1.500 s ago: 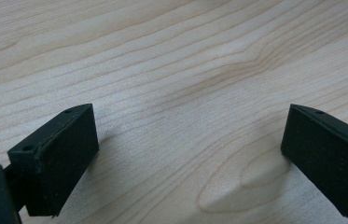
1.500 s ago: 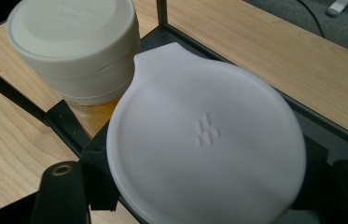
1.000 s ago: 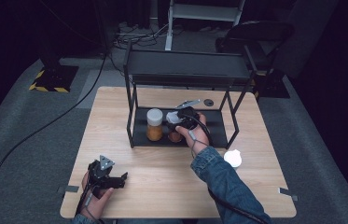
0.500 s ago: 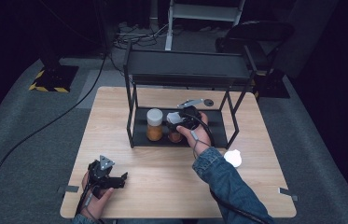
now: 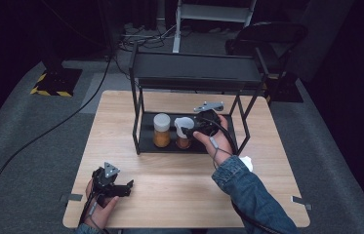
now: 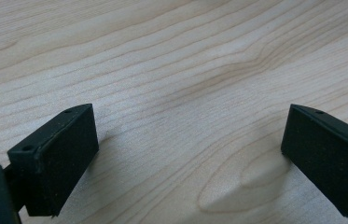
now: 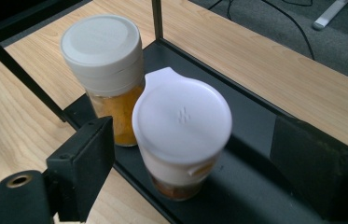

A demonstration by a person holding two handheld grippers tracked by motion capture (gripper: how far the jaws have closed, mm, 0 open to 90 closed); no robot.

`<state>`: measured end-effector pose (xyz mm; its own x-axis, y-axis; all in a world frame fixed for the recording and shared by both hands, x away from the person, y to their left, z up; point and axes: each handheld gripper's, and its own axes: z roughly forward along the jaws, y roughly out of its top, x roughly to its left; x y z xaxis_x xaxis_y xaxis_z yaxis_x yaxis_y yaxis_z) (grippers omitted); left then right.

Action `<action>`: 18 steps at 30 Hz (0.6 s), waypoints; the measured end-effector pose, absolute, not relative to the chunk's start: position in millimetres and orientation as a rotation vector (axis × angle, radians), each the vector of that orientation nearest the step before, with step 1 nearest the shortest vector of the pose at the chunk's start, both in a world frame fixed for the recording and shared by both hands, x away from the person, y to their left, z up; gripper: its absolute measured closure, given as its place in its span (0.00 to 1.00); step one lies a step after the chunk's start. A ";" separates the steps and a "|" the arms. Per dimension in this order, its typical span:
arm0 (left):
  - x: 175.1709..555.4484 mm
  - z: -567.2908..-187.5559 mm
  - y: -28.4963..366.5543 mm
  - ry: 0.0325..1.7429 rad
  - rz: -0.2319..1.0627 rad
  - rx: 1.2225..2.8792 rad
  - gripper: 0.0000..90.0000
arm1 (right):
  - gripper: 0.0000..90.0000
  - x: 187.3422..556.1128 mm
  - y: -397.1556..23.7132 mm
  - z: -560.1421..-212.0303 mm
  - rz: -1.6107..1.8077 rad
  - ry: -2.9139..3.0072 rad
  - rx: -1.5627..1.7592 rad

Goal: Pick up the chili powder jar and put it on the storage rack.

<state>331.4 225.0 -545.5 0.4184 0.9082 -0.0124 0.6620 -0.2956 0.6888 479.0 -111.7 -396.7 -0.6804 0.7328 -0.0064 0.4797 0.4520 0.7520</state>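
The white-lidded jar [image 5: 184,132] stands on the rack's bottom shelf [image 5: 145,127] toward the worktop's [image 5: 179,190] far edge, just beside a taller spice jar [image 5: 161,129]; the right claw [image 5: 189,130] is at it. The left claw [image 5: 123,187] rests near the worktop's front left corner.

The left gripper view shows that claw wide open, empty.

In the right gripper view, the right claw [image 7: 195,163] straddles the jar, jaws open, apparently not touching. Placement looks done, with only withdrawal left. No writing is readable; the lid bears a small embossed mark.

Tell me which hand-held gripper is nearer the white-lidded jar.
Right. The right hand-held gripper has its open jaws on either side of the white-lidded jar; the left hand-held gripper sits far off at the table's near edge.
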 end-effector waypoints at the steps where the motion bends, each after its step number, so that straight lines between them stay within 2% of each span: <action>1: 331.4 -545.6 225.0 1.324 0.514 2.057 0.04 | 0.16 477.4 -113.8 -395.6 1.075 2.376 1.031; 18: 331.6 -545.5 224.9 1.325 0.513 2.059 0.04 | 0.15 455.5 -148.2 -381.5 1.071 2.365 1.035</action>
